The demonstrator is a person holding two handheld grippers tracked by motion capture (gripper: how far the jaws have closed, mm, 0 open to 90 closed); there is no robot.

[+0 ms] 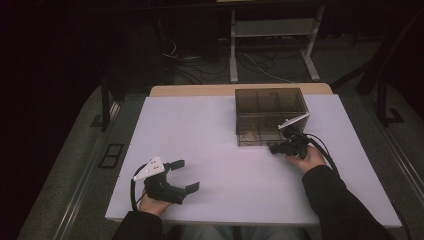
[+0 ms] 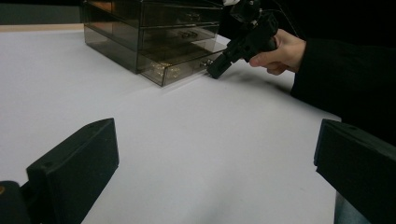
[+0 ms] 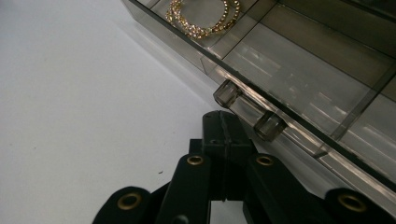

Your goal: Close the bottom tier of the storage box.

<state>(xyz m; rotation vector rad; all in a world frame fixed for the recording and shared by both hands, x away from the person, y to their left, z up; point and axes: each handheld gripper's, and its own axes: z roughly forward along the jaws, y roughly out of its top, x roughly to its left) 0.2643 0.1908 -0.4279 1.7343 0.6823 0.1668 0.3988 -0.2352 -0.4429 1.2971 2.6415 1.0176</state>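
A smoky see-through drawer box [image 1: 270,112] stands at the back right of the white table [image 1: 210,150]. Its bottom drawer [image 2: 182,65] is pulled out a little and holds gold jewelled hoops [image 3: 201,16]. My right gripper [image 3: 223,122] is shut with nothing between its jaws. Its tip lies low on the table just in front of the drawer's clear handle [image 3: 269,126]; whether they touch I cannot tell. The same gripper [image 1: 274,148] sits at the box's front right corner, held by a hand [image 1: 306,159]. My left gripper [image 1: 187,175] rests open near the table's front left, with only bare table between its jaws [image 2: 217,177].
The table's wooden far edge [image 1: 200,90] shows behind the white surface. Beyond it stand a metal frame [image 1: 272,45] and loose cables [image 1: 210,62] on the floor. A wide stretch of white surface lies between the two grippers.
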